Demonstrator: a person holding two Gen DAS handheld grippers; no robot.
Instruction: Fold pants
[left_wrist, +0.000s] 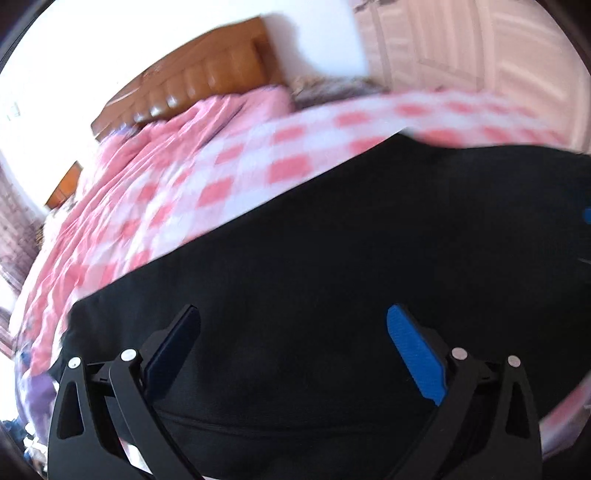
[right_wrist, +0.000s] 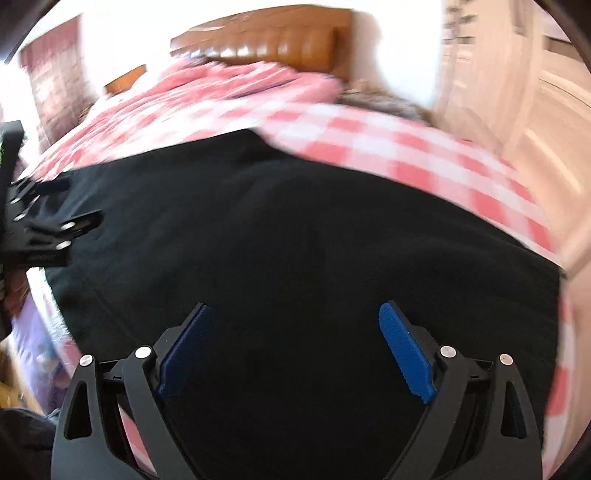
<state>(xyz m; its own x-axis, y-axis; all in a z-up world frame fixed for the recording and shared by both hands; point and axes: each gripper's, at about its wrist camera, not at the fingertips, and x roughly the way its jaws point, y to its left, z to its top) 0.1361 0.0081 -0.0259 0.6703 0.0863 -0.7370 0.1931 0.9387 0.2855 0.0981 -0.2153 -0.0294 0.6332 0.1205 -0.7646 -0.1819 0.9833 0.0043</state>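
The black pants (left_wrist: 332, 277) lie spread flat on the bed, over a pink-white checked bedsheet (left_wrist: 207, 177); they look like a wide folded block w/ edges near the bed's front. Both tools hang above the cloth, pointing down at it.

The left gripper (left_wrist: 291, 332) has its jaws released, wide apart, nothing between them. The right gripper (right_wrist: 295, 325) is the same: jaws released, empty, only dark cloth under them. In the right view the left tool shows at the far left edge.

Risk, in my opinion: pics are blurred, so edges are hard to find, and black on black hides layers. A grasp may take only the top layer, or bedsheet too, and the fold then goes crooked.
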